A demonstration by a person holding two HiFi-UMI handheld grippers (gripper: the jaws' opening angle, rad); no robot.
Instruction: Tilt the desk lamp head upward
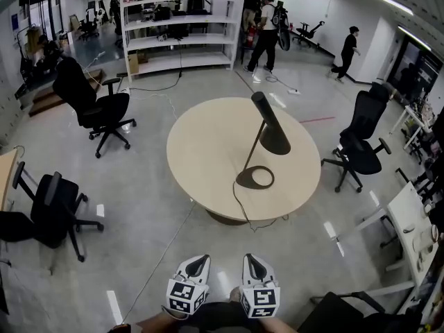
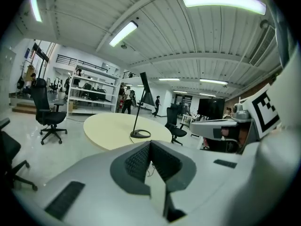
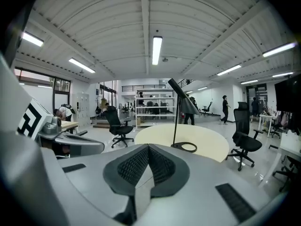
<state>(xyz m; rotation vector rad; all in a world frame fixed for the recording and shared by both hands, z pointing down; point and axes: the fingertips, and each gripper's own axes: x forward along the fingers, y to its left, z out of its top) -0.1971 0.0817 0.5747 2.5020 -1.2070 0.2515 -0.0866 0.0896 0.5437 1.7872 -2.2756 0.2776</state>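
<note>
l hand-held gripper [image 1: 197, 261], r hand-held gripper [image 1: 251, 259]: jaws together | desk lamp [image 1: 266, 133] far, cord [image 1: 234, 201] end hidden

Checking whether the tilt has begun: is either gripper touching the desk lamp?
Apart. Head view shows floor between the left gripper, the right gripper and the table carrying the desk lamp.
</note>
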